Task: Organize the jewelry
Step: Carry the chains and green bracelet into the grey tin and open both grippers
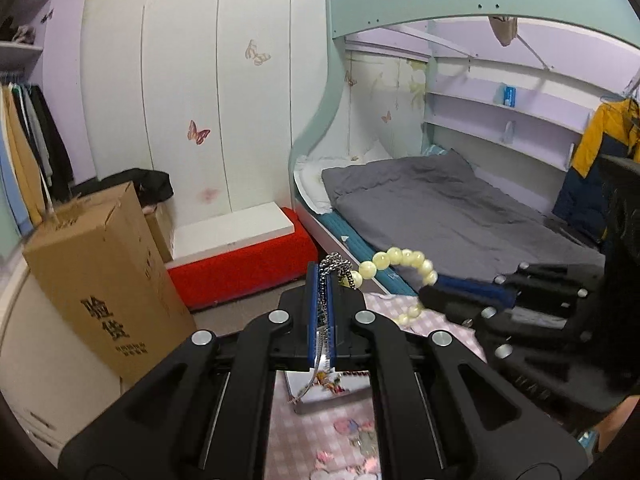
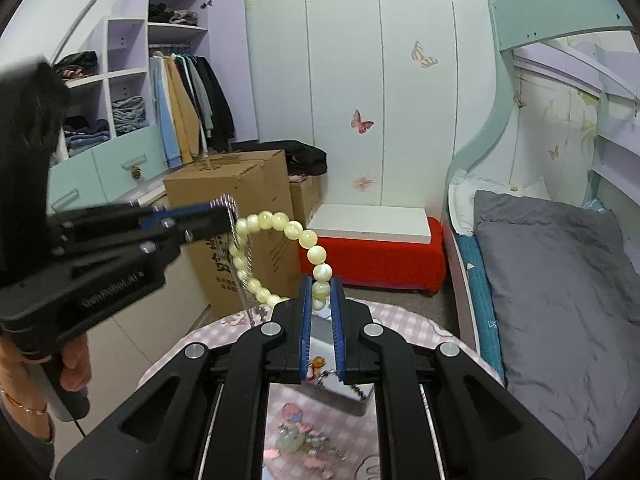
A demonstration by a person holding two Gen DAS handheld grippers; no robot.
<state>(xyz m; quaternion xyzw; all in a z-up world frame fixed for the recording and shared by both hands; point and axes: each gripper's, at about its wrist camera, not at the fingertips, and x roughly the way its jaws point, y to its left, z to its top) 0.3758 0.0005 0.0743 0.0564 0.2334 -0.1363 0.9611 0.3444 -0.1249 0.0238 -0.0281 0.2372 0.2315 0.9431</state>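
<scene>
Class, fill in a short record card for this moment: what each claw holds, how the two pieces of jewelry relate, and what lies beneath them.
left claw: shut on the silver chain
right claw: shut on the bead bracelet
link: the chain looks caught on the bracelet near the left claw; whether it is looped through cannot be told
height: both pieces hang in the air above the table
table: pink checked cloth
on the table: a tin box, more jewelry in front of it
</scene>
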